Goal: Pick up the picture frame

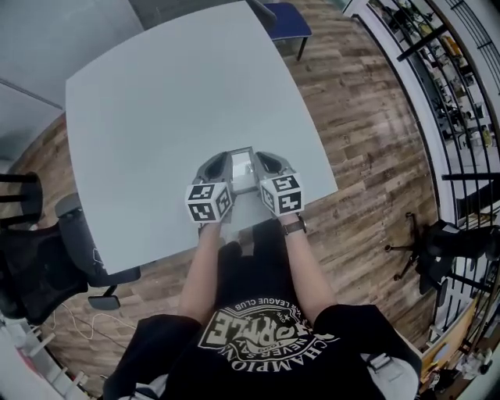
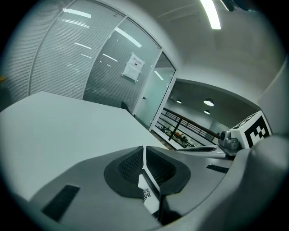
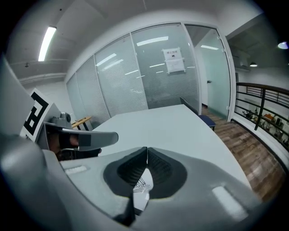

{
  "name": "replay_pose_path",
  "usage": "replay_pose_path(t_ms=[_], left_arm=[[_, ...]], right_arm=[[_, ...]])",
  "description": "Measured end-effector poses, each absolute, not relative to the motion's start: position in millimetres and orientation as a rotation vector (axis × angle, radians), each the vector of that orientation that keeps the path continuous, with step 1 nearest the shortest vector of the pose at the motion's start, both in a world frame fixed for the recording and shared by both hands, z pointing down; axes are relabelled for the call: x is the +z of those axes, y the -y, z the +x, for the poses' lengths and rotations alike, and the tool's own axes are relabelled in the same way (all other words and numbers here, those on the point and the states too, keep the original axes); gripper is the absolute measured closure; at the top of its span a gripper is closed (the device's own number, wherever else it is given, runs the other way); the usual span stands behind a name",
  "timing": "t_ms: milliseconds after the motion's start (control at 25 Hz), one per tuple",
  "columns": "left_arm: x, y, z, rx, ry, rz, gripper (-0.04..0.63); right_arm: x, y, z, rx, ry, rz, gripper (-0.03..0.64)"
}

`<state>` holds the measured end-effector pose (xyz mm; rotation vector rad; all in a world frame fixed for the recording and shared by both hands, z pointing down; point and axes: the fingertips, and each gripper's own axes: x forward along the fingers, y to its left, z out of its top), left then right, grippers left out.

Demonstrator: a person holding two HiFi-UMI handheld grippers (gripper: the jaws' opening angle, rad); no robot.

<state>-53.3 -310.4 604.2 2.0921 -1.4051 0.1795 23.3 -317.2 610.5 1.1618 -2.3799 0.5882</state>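
Observation:
In the head view the picture frame [image 1: 241,169], grey-rimmed with a pale inside, shows on the pale table [image 1: 156,109] near its front edge, in the narrow gap between my two grippers. My left gripper [image 1: 215,166] is at its left side and my right gripper [image 1: 269,162] at its right; whether either touches it I cannot tell. In the left gripper view the pads [image 2: 135,164] meet in a thin line with only bare table ahead. The right gripper's pads [image 3: 156,167] meet the same way. The frame shows in neither gripper view.
A blue chair [image 1: 285,19] stands at the table's far side and a black office chair [image 1: 47,262] at its left. Wooden floor [image 1: 367,148] and a black railing [image 1: 461,86] lie to the right. A glass wall [image 3: 149,72] is beyond the table.

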Motion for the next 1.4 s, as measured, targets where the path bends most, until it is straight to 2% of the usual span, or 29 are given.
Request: replay_pose_path(t_ms=[200, 360, 440, 560, 680, 800, 1400], left_arm=[[646, 311, -52, 0.277, 1.391, 2.010, 0.584], [671, 308, -49, 0.313, 1.364, 1.968, 0.554], [683, 304, -51, 0.329, 1.358, 1.943, 0.543], [700, 299, -49, 0.355, 1.334, 1.911, 0.520], [716, 295, -44, 0.382, 1.304, 1.880, 0.472], [729, 290, -43, 0.409, 1.285, 1.858, 0.431], [761, 284, -41, 0.515, 1.315, 1.771, 0.433]], right_arm=[[652, 322, 30, 0.647, 2.320, 1.108, 0.615], [675, 326, 35, 0.691, 2.301, 1.089, 0.614], [687, 323, 34, 0.704, 2.281, 1.077, 0.560], [703, 322, 37, 0.726, 2.256, 1.084, 0.551], [717, 321, 39, 0.767, 2.237, 1.083, 0.495], [728, 319, 37, 0.792, 2.221, 1.075, 0.480], [759, 307, 40, 0.824, 2.146, 1.045, 0.486]])
